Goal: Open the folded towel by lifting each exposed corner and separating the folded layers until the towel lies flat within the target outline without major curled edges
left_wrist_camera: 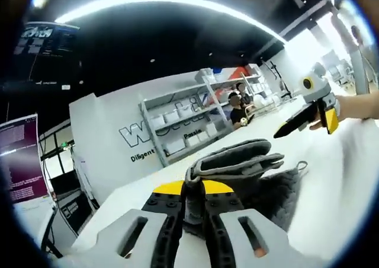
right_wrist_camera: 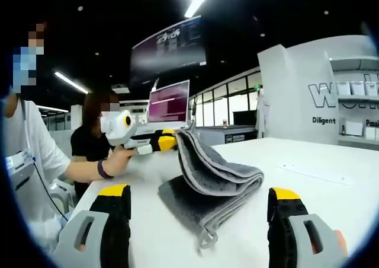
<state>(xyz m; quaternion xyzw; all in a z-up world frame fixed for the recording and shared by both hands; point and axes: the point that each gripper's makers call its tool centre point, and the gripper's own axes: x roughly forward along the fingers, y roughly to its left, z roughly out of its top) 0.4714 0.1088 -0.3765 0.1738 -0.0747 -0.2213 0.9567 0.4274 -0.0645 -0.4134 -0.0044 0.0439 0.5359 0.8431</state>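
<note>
In the right gripper view, the left claw (right_wrist_camera: 170,141) is pinching the grey towel (right_wrist_camera: 213,179) at its raised upper layer, w/ the lower layers lying folded on the white tabletop (right_wrist_camera: 320,179). Right claw (right_wrist_camera: 198,220) is sitting wide apart, holding nothing, just in front of the towel. A person (right_wrist_camera: 95,137) is sitting behind.

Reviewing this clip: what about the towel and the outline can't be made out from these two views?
- Target outline: only faint marks on the white table in the right gripper view; too faint to trace.
- Towel underside and far corners: hidden by its own folds.
- Left gripper pinch point: towel bunches over the jaws in the left gripper view.
</note>
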